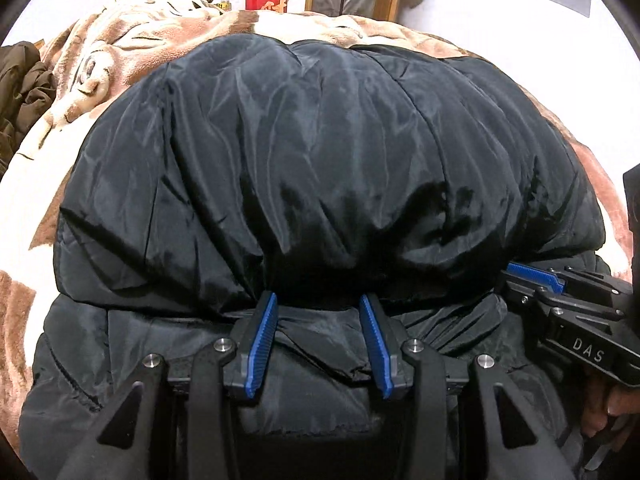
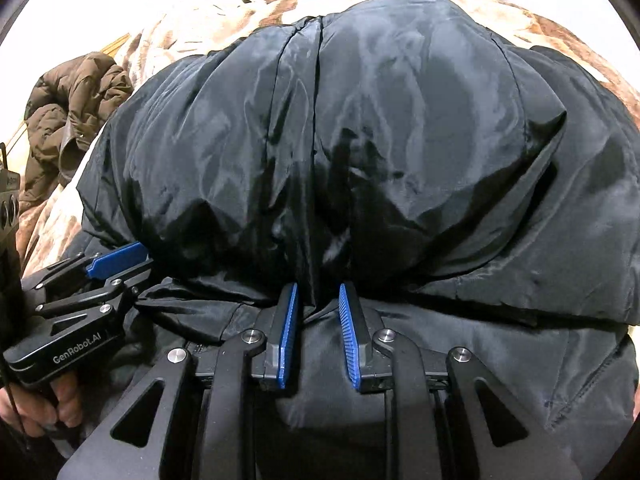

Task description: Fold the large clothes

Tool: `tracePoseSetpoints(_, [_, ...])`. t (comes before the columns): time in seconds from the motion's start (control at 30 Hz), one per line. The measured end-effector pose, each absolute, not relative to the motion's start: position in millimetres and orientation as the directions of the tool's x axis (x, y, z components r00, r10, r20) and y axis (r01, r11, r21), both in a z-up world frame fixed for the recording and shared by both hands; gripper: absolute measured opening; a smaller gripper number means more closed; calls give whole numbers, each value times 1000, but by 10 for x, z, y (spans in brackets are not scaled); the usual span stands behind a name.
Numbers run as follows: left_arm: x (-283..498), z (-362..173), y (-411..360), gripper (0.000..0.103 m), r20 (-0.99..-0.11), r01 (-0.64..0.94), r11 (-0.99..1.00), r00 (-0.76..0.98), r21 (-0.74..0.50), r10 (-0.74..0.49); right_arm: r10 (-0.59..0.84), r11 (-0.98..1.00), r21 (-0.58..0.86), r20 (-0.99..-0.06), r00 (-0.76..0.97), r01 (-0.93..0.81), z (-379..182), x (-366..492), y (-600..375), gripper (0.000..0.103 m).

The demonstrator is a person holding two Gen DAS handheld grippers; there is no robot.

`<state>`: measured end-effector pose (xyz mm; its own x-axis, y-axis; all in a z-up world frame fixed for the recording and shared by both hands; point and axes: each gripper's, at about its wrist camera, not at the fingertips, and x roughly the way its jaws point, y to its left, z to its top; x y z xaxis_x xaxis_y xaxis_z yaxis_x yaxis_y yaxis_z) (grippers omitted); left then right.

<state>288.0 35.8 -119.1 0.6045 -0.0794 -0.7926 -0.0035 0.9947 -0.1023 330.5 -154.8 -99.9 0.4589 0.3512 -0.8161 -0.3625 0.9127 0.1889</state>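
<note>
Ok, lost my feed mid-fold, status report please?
Left gripper and right gripper each pinching the folded-over edge of the black padded coat. Coat doubled over on the blanket. Brown jacket off to the side, clear.

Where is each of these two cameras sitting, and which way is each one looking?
Left wrist view: sits on the left gripper, looking forward and down at the puffy black padded jacket; the right gripper and fingers show at right.
Right wrist view: sits on the right gripper, facing the same jacket; the left gripper and its hand show at left.
Shared: the jacket, the brown-and-cream plush blanket and the crumpled brown coat.
</note>
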Motion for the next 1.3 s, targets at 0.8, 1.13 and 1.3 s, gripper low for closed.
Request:
tracePoseSetpoints(0.8, [1665, -234, 146, 46, -742, 0, 997, 669, -74, -55, 346, 926, 179, -756, 556, -333, -45, 2296, -1995, 37])
tracePoseSetpoints(1.13, [884, -122, 390, 52, -727, -34, 998, 687, -51, -14, 311, 942, 173, -775, 550, -289, -93, 1487, -2477, 50])
tracePoseSetpoints(1.3, [623, -126, 583, 57, -725, -81, 996, 688, -37, 29, 278, 957, 178, -784, 555, -228, -153, 1268, -2780, 50])
